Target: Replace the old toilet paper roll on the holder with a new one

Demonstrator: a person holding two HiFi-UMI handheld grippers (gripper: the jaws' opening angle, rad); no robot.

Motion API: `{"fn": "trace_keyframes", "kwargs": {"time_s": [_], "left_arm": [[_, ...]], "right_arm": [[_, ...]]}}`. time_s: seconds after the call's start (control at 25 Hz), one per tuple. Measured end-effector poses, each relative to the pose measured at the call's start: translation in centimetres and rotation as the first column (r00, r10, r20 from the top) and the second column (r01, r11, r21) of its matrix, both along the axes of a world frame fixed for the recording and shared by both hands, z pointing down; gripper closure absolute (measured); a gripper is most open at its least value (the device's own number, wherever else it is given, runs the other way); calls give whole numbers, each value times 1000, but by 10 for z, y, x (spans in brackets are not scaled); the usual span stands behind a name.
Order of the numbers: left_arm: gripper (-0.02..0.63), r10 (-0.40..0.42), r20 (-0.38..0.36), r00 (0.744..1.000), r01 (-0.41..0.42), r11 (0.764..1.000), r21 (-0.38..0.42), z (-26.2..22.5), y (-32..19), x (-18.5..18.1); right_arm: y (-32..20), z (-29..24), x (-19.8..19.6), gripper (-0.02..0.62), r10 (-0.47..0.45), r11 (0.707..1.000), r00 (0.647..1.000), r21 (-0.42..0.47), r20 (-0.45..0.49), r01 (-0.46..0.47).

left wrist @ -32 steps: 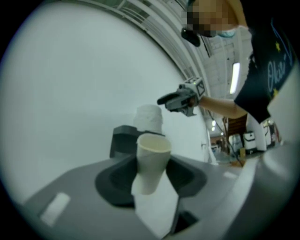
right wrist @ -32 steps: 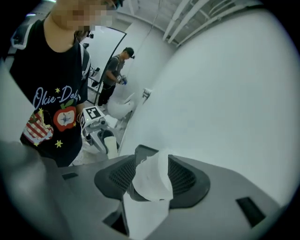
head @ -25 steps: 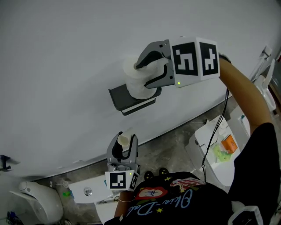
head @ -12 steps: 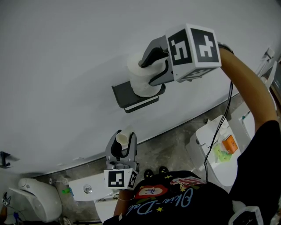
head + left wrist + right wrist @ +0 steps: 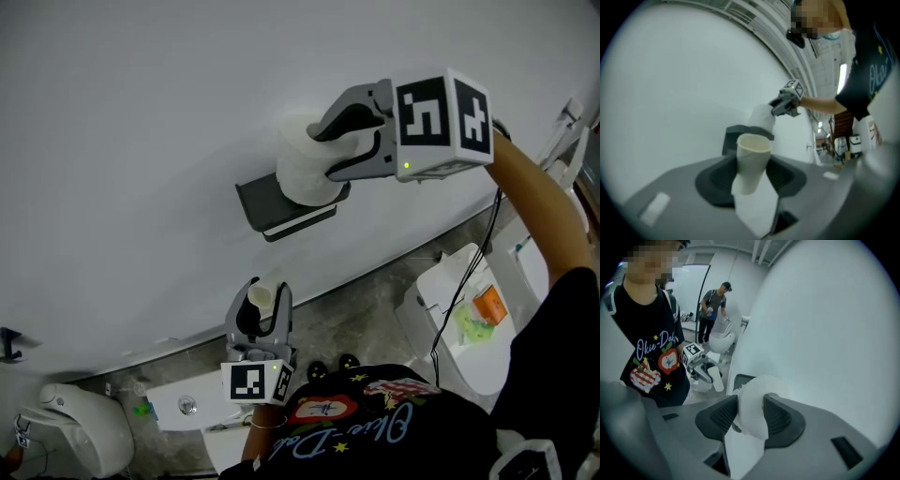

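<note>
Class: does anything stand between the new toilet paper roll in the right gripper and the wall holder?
Nothing visible does. The new toilet paper roll, held in the right gripper, whose fingers have just been closing on it, is at the holder. The old cardboard tube is off it, in the left gripper.

The only writing I can read is on the person's black T-shirt (image 5: 647, 329): pale cursive lettering (image 5: 655, 348) across the chest that begins "Okie-Do", the rest lost at the fold. Print on the orange packet (image 5: 488, 307) is too small to read.
</note>
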State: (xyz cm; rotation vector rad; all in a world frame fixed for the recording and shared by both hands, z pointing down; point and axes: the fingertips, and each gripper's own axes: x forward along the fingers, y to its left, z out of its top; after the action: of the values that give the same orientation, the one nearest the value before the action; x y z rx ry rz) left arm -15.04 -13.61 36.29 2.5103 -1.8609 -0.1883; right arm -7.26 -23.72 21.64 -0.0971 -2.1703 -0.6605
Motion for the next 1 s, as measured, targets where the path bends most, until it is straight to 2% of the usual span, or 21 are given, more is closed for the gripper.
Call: {"fn": "trace_keyframes", "kwargs": {"time_s": [0.08, 0.16, 0.24, 0.36, 0.44, 0.48, 0.52, 0.6, 0.72, 0.8, 0.88, 1.0], "left_arm": [[417, 4, 8, 1000, -4, 1000, -3, 0, -2, 0], [417, 8, 15, 1000, -8, 1000, -6, -1, -5, 0], [417, 15, 22, 1000, -15, 1000, -9, -1, -8, 3], [417, 35, 38, 999, -35, 999, -6, -3, -13, 9], [417, 52, 49, 997, -52, 999, -10, -3, -16, 15], [417, 61, 54, 997, -60, 998, -14, -3, -17, 18], [417, 69, 59, 996, -68, 998, -19, -2, -17, 21], [417, 79, 71, 994, -78, 997, -30, 0, -18, 26], [417, 85, 82, 993, -81, 996, -45, 3, -17, 30], [417, 86, 87, 993, -81, 995, -54, 4, -14, 32], [417, 83, 92, 992, -78, 995, -61, 4, -12, 32], [417, 69, 94, 993, -63, 996, -64, 5, -8, 27]], "right_arm": [[4, -11, 11, 414, 49, 997, 983, -75, 176, -36], [9, -24, 27, 416, 115, 984, 923, -169, 367, -56], [13, -32, 50, 416, 193, 963, 822, -263, 536, -54], [21, -29, 93, 417, 306, 918, 621, -396, 722, 7], [23, -13, 123, 417, 395, 880, 489, -473, 778, 40], [23, 1, 135, 417, 436, 866, 442, -499, 784, 32], [22, 18, 145, 417, 471, 853, 411, -521, 781, 12], [20, 54, 157, 417, 534, 822, 371, -569, 760, -17], [10, 96, 157, 417, 614, 759, 303, -650, 729, 25], [-1, 115, 151, 419, 647, 733, 266, -679, 715, 44], [-9, 125, 144, 419, 659, 718, 257, -693, 706, 63], [-15, 130, 126, 419, 657, 706, 278, -701, 700, 99]]}}
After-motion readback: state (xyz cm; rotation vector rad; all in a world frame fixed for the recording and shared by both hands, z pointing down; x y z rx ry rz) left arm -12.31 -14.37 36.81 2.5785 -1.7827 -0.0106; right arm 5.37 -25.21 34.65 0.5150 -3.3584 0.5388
